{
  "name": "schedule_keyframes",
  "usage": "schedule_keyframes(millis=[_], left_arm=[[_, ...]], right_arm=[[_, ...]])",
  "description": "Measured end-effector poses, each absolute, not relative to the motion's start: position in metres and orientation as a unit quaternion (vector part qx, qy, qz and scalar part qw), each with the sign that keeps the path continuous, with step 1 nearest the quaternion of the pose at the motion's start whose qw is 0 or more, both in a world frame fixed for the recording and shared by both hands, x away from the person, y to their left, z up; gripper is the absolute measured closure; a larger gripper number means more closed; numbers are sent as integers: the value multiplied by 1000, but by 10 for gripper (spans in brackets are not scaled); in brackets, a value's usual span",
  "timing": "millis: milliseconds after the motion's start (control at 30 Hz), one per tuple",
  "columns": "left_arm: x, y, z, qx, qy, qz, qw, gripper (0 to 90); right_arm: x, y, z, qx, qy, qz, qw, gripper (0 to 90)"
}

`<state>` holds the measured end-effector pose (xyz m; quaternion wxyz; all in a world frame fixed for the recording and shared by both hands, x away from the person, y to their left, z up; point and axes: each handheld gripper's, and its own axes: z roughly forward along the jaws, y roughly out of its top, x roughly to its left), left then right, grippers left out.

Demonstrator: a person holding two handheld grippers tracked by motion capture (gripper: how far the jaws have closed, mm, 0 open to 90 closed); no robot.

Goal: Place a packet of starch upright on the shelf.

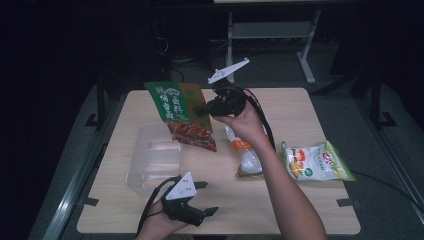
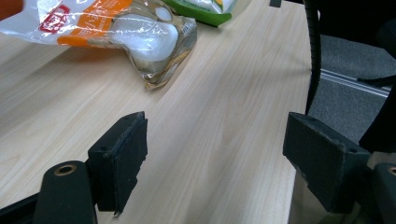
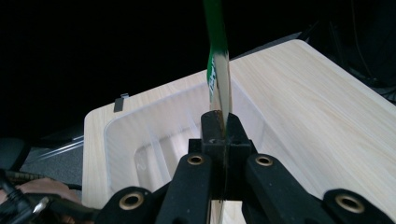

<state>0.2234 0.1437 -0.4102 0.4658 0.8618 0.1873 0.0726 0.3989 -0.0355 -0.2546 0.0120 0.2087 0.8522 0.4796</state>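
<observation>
Right gripper [image 1: 202, 111] is clamped tight on the green packet [image 1: 181, 114], jaws pinched together on the packet's edge, holding it in the air above the far end of the clear plastic tub [image 1: 152, 162], at about twelve o'clock from the tub. Left gripper [image 1: 206, 198] sits low at six o'clock on the wooden table [image 1: 300, 205], jaws spread wide with nothing between them, right by the table's near edge. Plenty of open tabletop lies between that gripper and the tub's near rim. At three o'clock from the tub lie a clear bag with an orange label [image 1: 246, 155] and, further right, a green-and-white snack bag [image 1: 315, 161] close to the table's right edge. The right gripper view looks along the packet edge-on, a thin green-and-white sliver rising from the pads, with the ribbed, translucent tub floor beyond. The left gripper view gives pale wood grain, the crinkled clear bag's glossy film, and black jaw pads with rough, worn faces.
</observation>
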Motion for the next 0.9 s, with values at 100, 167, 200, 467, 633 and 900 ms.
schedule_keyframes(millis=[100, 167, 200, 467, 633, 900], left_arm=[[224, 147, -408, 865, 186, 76, 460, 217], [224, 149, -407, 865, 188, 80, 459, 217], [224, 150, -407, 864, 190, 80, 460, 217], [221, 153, -408, 866, 191, 80, 456, 217], [219, 152, -412, 867, 190, 77, 454, 217], [222, 155, -417, 869, 195, 72, 449, 216]], right_arm=[[405, -26, -258, 207, 854, 477, 11, 900], [410, -20, -259, 202, 856, 476, 14, 900], [412, -17, -259, 203, 855, 478, 12, 900], [426, 9, -269, 205, 853, 480, 6, 900], [432, 29, -274, 199, 859, 472, 8, 900], [446, 55, -289, 208, 859, 469, 1, 900]])
